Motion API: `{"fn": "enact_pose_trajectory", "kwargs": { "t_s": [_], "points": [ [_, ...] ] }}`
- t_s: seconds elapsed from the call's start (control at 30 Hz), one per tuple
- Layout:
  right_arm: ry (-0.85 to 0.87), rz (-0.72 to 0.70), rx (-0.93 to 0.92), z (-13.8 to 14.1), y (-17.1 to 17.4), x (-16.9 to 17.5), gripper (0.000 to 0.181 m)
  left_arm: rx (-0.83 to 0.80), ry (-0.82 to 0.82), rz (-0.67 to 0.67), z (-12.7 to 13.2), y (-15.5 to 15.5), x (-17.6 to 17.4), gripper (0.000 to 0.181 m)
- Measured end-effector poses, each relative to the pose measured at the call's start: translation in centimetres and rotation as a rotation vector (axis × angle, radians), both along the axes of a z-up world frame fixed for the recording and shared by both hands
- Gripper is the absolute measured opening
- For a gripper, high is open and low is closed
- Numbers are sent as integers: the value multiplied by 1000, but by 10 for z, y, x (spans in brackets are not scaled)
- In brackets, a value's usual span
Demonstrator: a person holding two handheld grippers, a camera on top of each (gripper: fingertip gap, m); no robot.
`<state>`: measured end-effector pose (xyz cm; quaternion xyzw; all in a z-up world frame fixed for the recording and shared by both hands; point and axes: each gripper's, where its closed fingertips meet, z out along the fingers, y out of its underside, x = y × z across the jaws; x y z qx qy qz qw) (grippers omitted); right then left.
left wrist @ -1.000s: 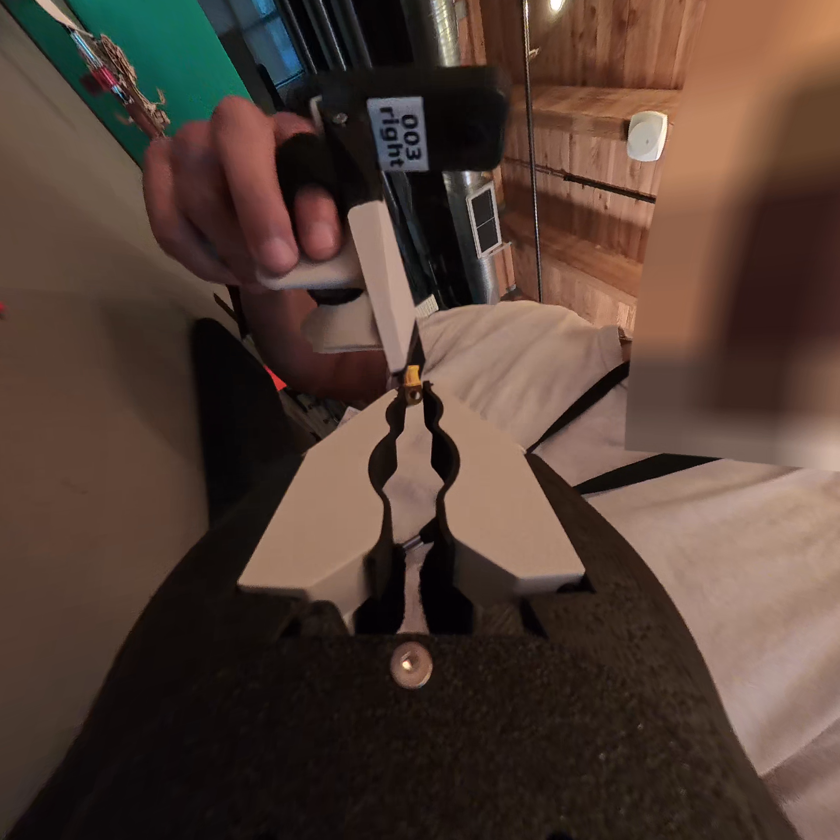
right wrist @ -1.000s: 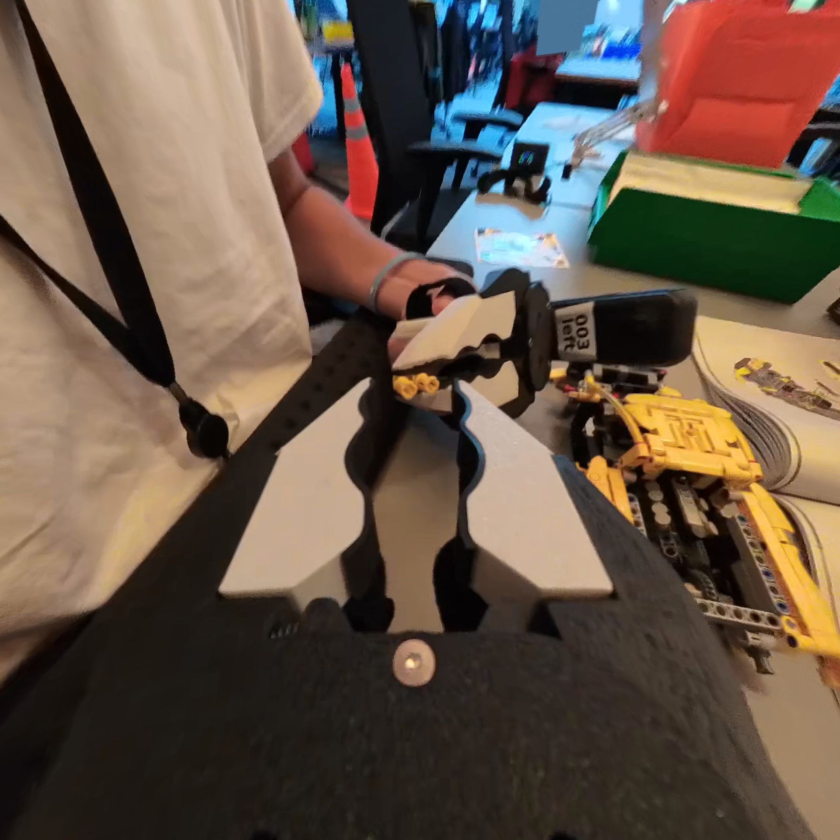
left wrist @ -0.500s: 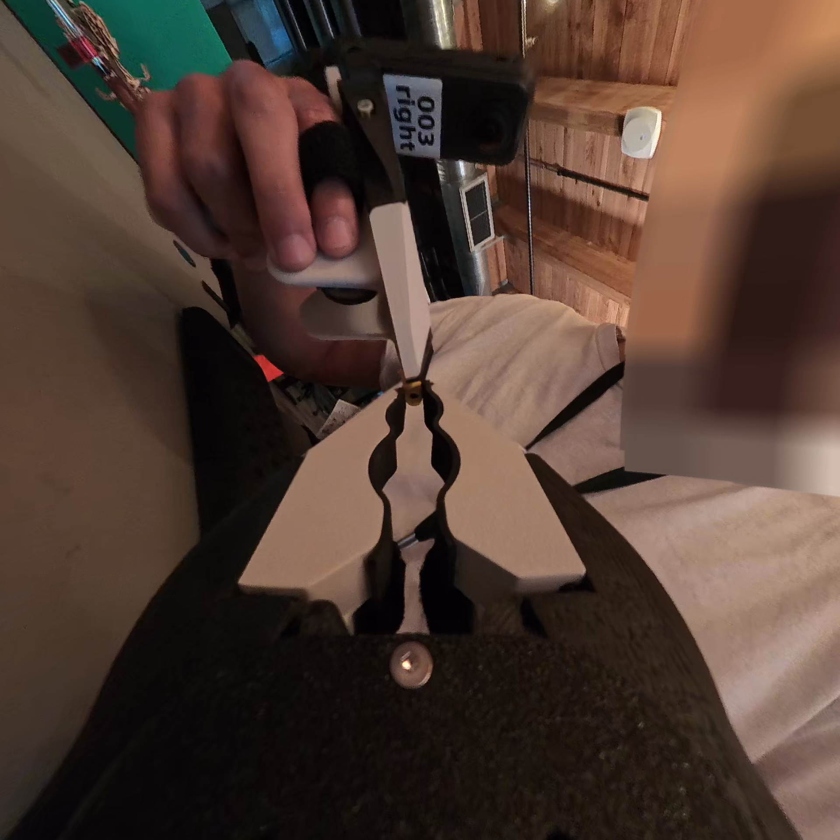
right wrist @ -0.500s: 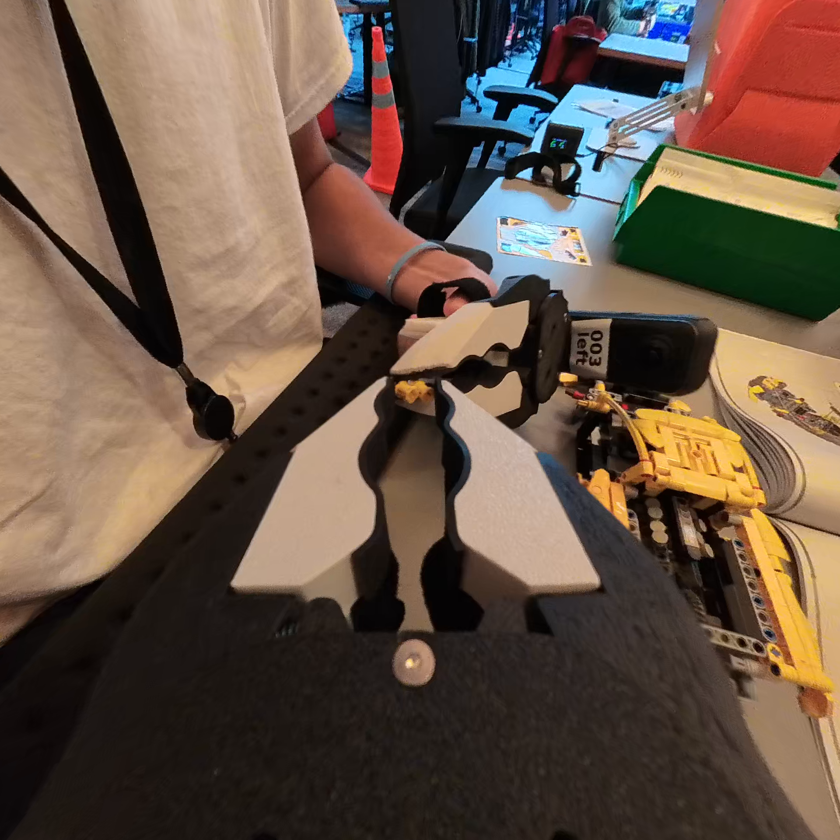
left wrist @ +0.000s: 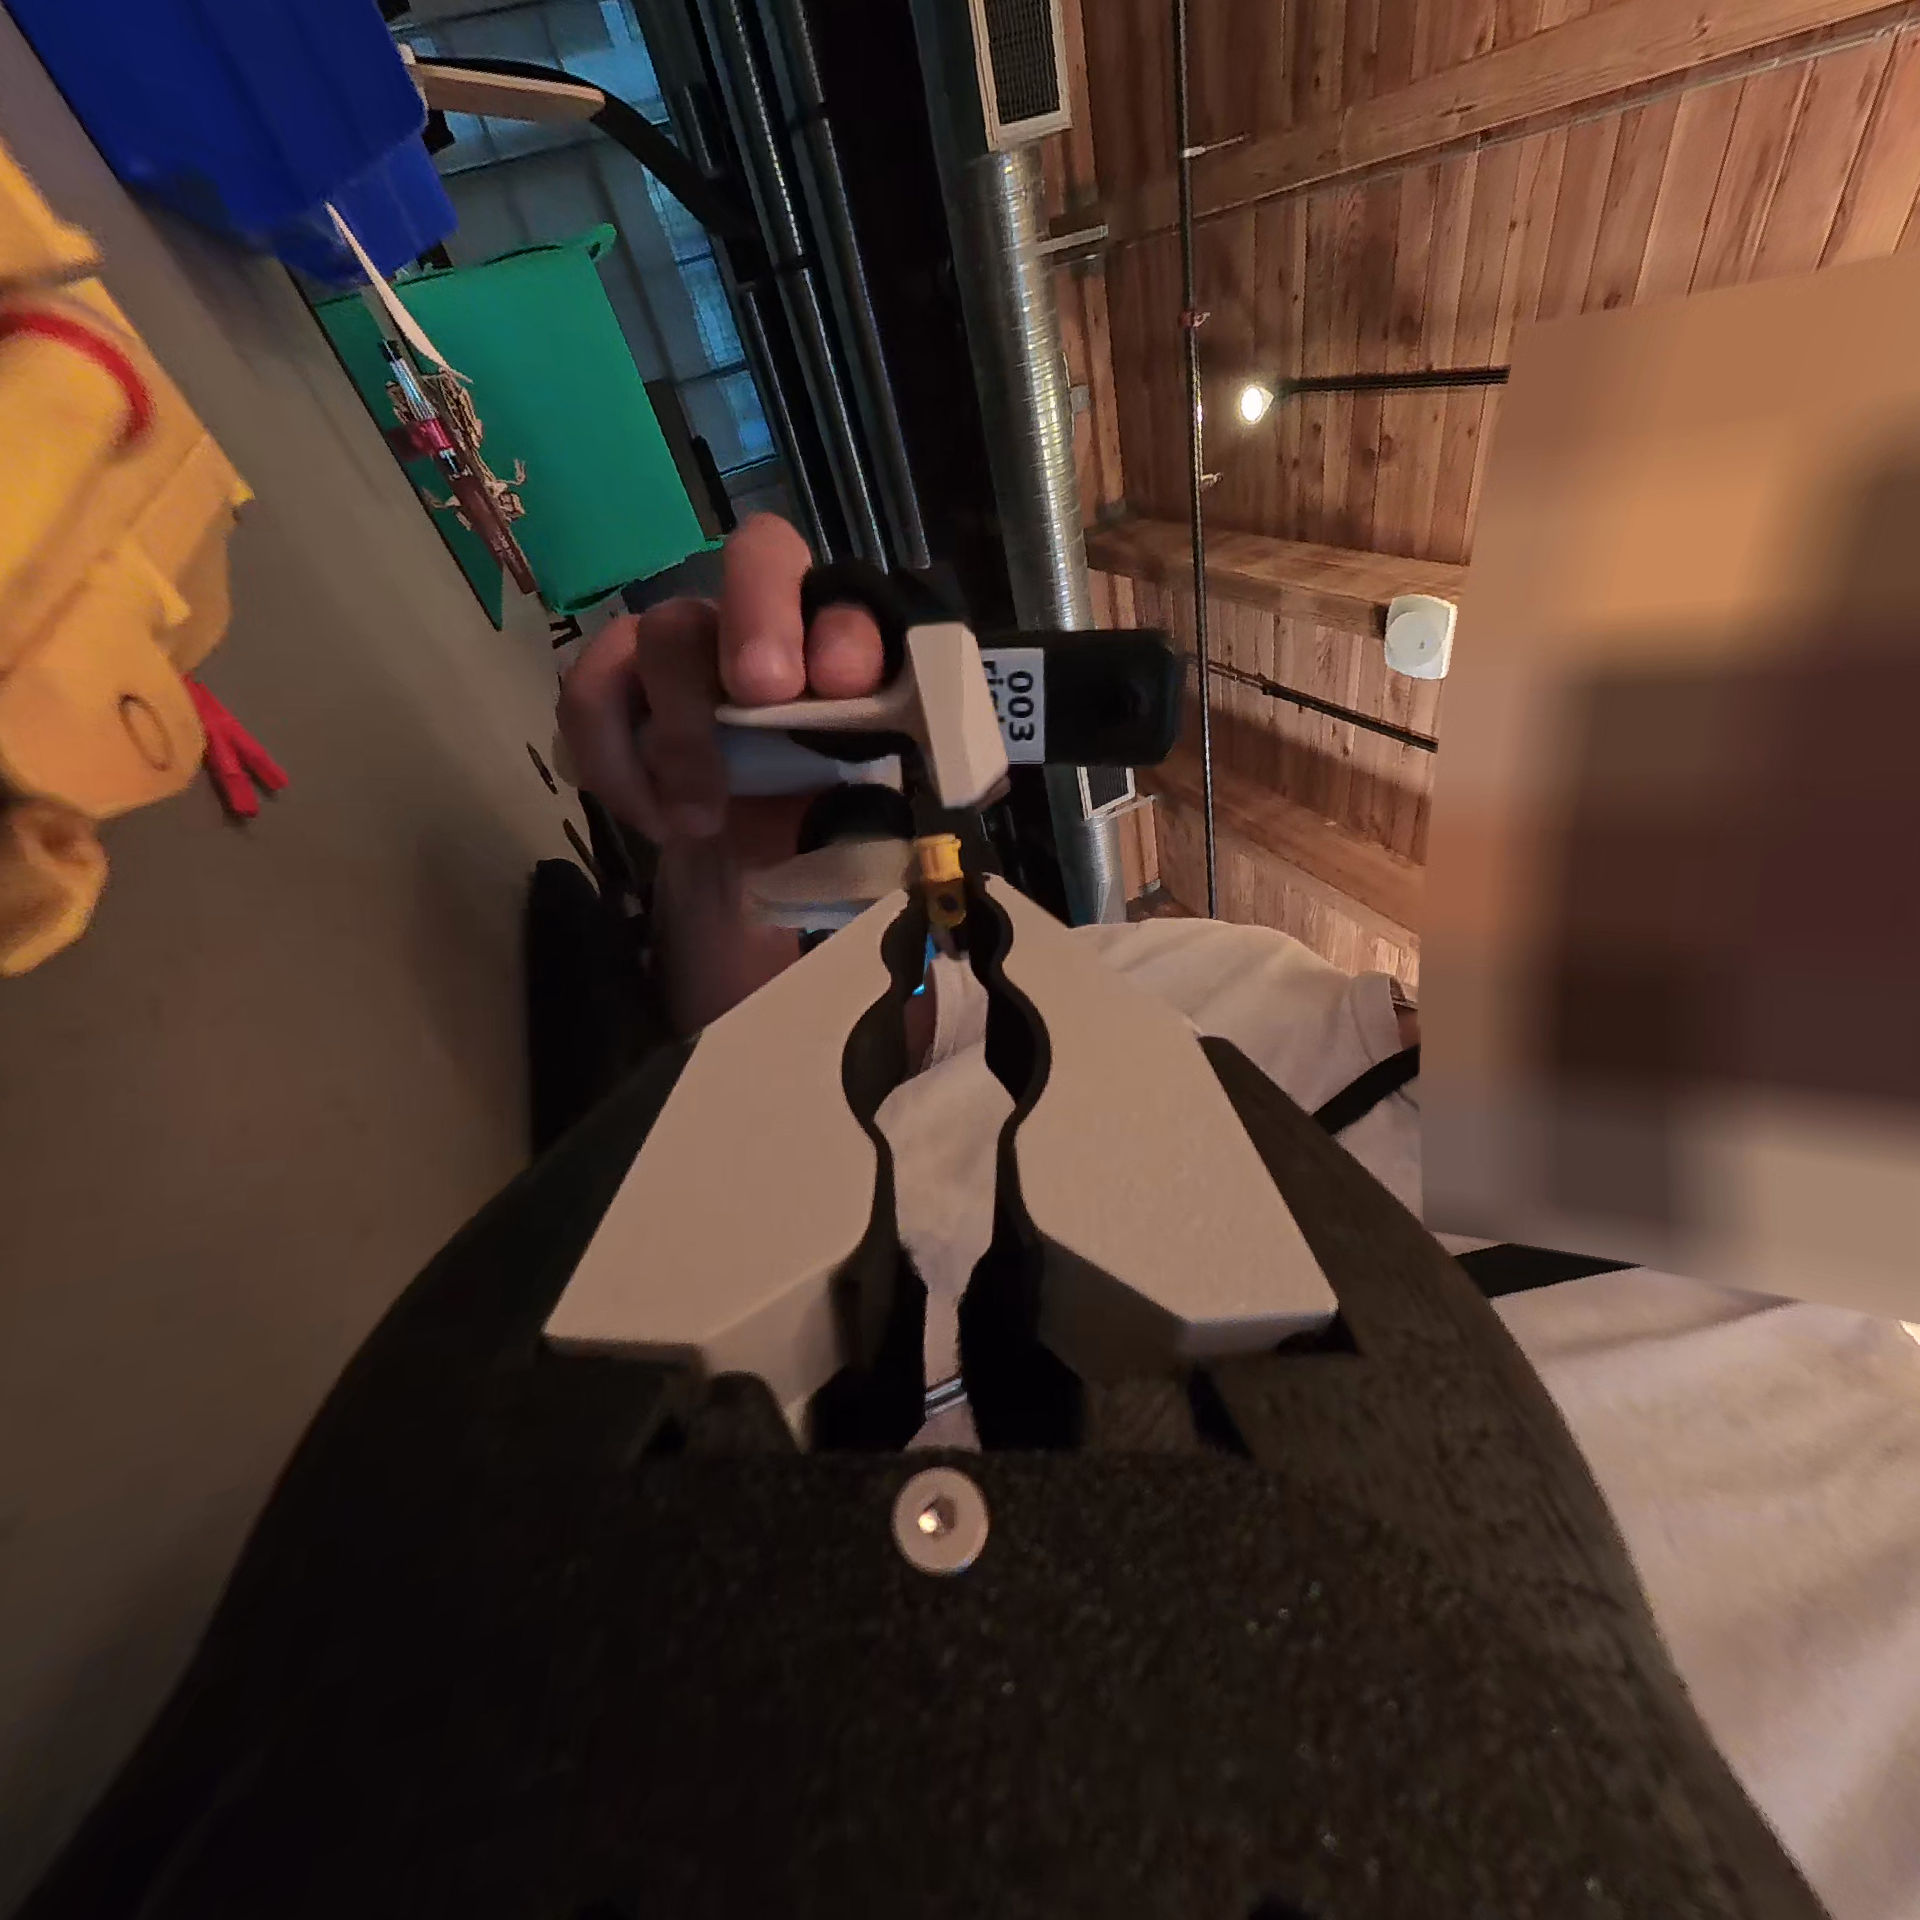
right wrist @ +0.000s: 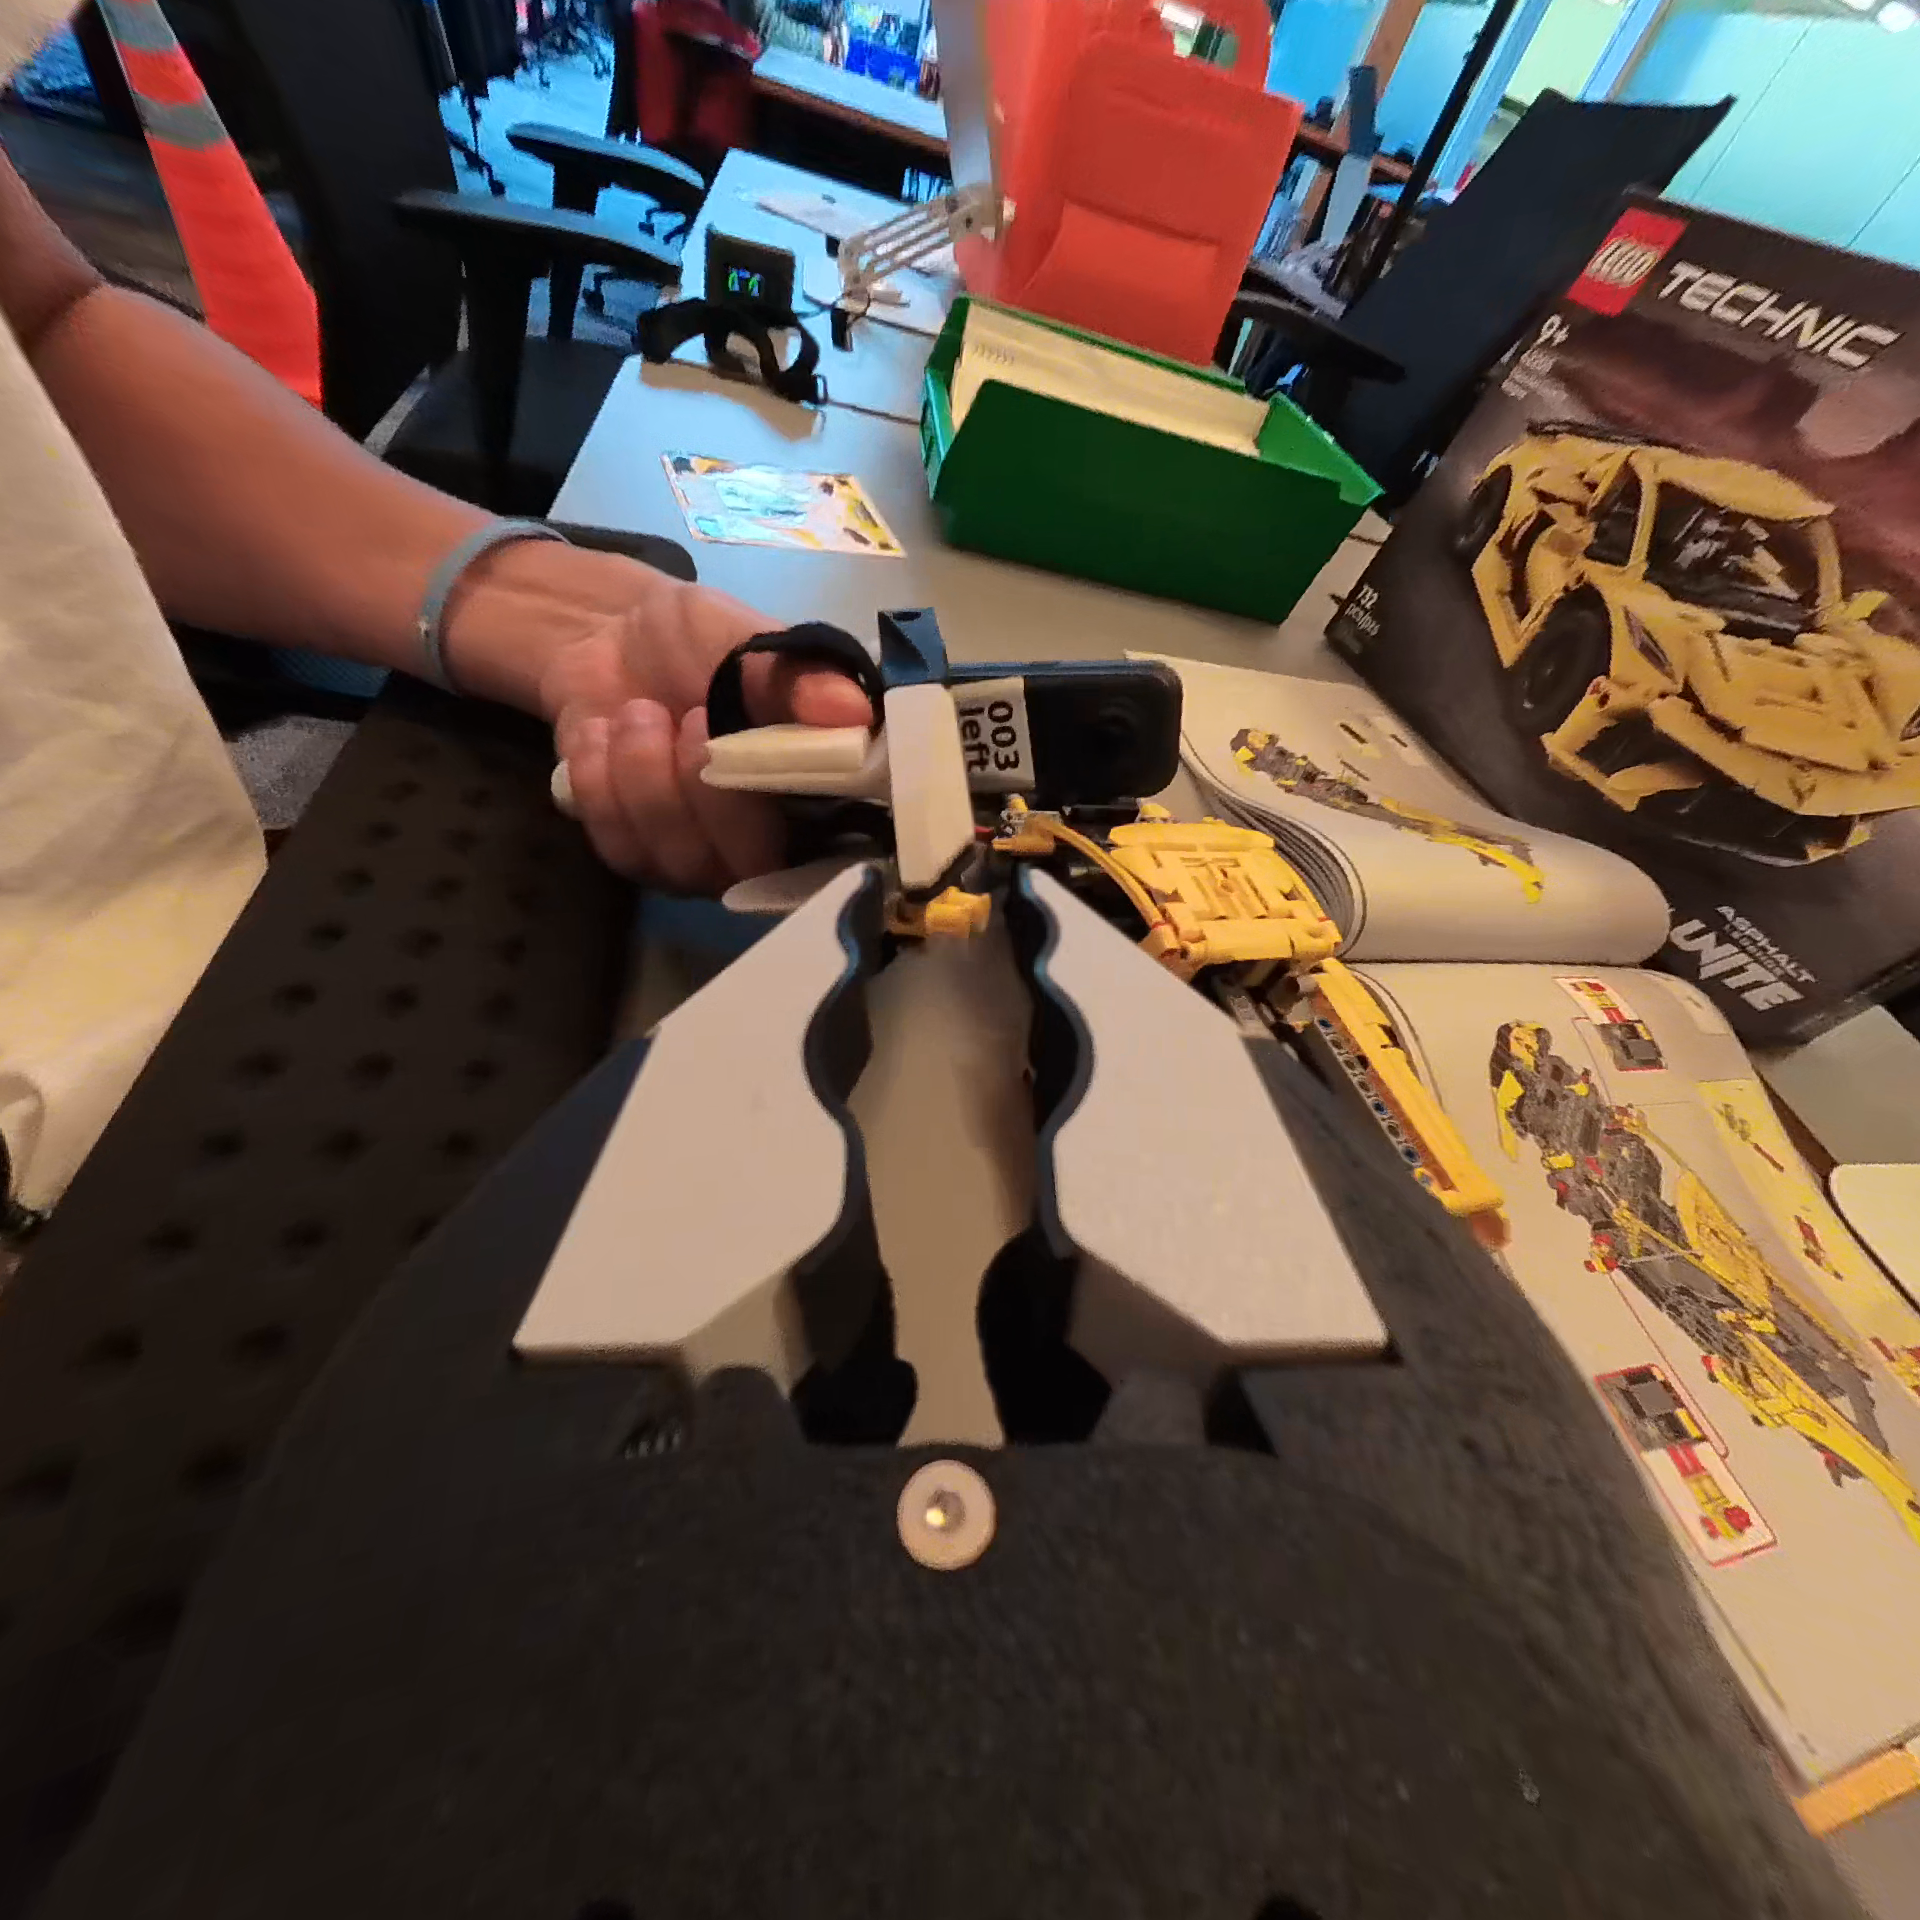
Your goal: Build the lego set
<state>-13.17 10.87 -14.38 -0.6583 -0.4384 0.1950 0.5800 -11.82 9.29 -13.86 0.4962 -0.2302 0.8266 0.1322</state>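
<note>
A small yellow lego piece (left wrist: 940, 878) is pinched between the tips of my left gripper (left wrist: 940, 920), which is shut on it and held up in the air. In the right wrist view the same piece (right wrist: 940, 912) hangs from the left gripper (right wrist: 925, 883) and lies between the tips of my right gripper (right wrist: 943, 883). The right jaws stand narrow on either side of the piece, with a dark gap at its right end. In the left wrist view the right gripper (left wrist: 971, 805) comes down from above with its tip just over the piece.
A partly built yellow lego car (right wrist: 1216, 894) lies on the grey table (right wrist: 810, 592) just behind the grippers. An open instruction booklet (right wrist: 1662, 1195), the set's box (right wrist: 1714, 582) and a green bin (right wrist: 1122, 488) stand to the right. A person's torso is close on the left. My two grippers' fingertips are within a few centimetres of each other.
The right jaws have narrowed around the yellow piece. The left gripper has turned from lying sideways to pointing down in the right view. Both hands have swung toward the table.
</note>
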Motion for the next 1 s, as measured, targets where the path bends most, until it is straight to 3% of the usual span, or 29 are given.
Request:
{"fn": "enact_pose_trajectory", "kwargs": {
  "t_s": [0.4, 0.7, 1.0],
  "points": [
    [-52, -38, -32, -12, 4, 0, 17, 9, 15, 22, -2, 1, 2, 6],
    [130, 10, -126, -7, 0, 1, 15, 48, -12, 39, 3, -2, 3, 12],
    [130, 34, -99, -7, -1, 0, 15, 15, -8, 21, 2, -3, 4, 8]
  ]
}}
